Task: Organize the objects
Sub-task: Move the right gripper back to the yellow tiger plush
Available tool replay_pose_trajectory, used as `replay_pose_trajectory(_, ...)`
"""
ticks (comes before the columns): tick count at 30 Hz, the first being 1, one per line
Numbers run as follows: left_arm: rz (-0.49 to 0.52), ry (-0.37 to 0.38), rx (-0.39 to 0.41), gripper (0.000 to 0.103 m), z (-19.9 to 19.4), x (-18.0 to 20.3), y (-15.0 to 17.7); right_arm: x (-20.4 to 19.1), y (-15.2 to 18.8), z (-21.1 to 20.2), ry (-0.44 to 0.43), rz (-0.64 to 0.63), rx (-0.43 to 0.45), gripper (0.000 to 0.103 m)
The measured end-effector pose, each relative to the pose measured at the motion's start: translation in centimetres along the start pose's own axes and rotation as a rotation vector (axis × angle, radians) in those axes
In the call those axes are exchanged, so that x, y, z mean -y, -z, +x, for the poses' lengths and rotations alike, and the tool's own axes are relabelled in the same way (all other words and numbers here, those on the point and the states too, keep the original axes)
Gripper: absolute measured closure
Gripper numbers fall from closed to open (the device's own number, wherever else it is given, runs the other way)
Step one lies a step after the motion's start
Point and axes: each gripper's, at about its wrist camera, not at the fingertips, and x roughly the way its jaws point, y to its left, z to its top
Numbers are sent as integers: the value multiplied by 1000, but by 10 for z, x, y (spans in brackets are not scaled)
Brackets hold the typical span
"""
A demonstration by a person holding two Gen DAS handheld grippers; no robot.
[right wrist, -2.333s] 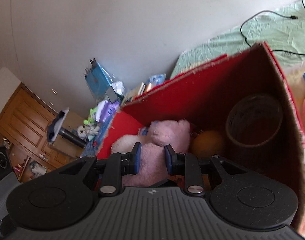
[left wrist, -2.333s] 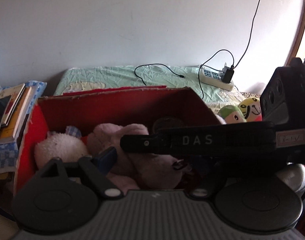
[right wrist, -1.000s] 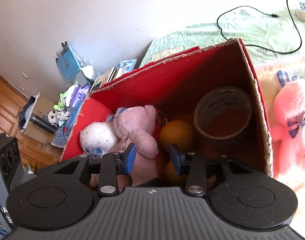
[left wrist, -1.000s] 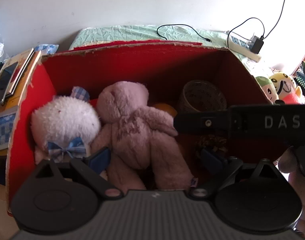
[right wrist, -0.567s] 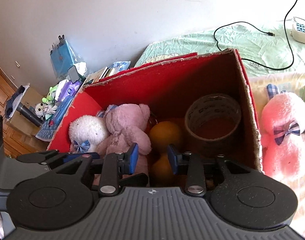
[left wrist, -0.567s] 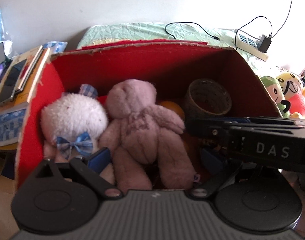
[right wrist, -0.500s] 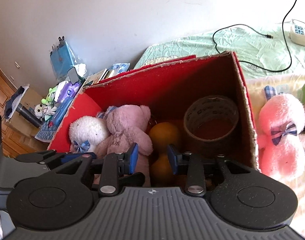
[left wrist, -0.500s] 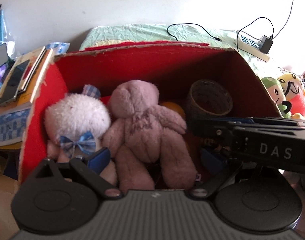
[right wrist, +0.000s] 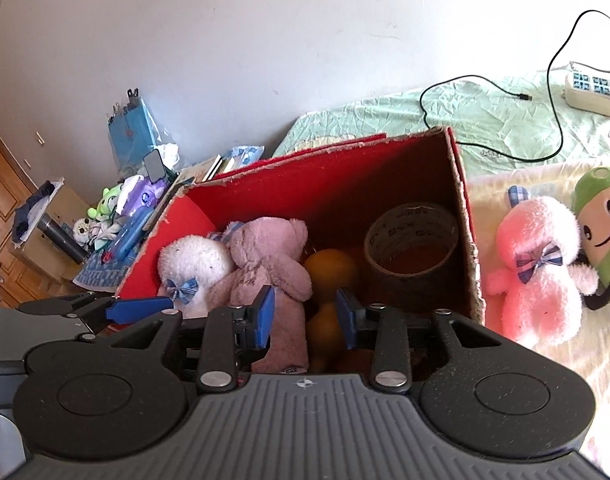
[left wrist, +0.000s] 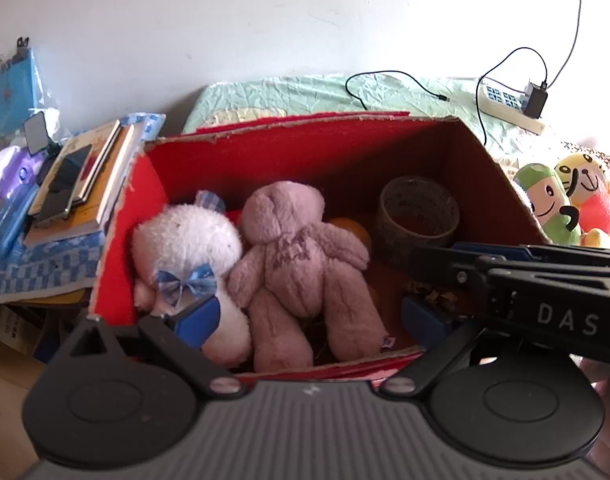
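Right wrist view shows the right gripper [right wrist: 305, 316] backed up out of the red cardboard box [right wrist: 461, 208], fingers spread and empty; the mauve teddy bear [left wrist: 301, 256] now lies inside. The left gripper [left wrist: 309, 316] hangs wide apart. The pink plush bunny [right wrist: 537, 272] likely goes next.

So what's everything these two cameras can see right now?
box: one, red inside, on the bed
white plush: one, blue bow, in the box at its left
mauve bear: one, in the box beside the white plush
oranges: at least two, in the box by the bear
tape roll: one, brown, in the box at its right
pink plush: one, on the bed right of the box
green plush: one, beside the pink plush
yellow plush: one, next to the green one
power strip: one, white, far on the bed
books: a stack, left of the box
left gripper: jaws open, empty
right gripper: jaws open, empty
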Motion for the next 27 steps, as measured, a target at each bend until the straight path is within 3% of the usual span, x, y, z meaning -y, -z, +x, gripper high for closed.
replay_pose_trajectory(14, 12, -39, 26, 5, -24, 20, 2, 3, 6, -33, 10, 12, 63, 65)
replay_pose_trajectory(27, 18, -11, -4, 4, -27, 49, 4, 21, 13, -55, 21, 44, 77, 64)
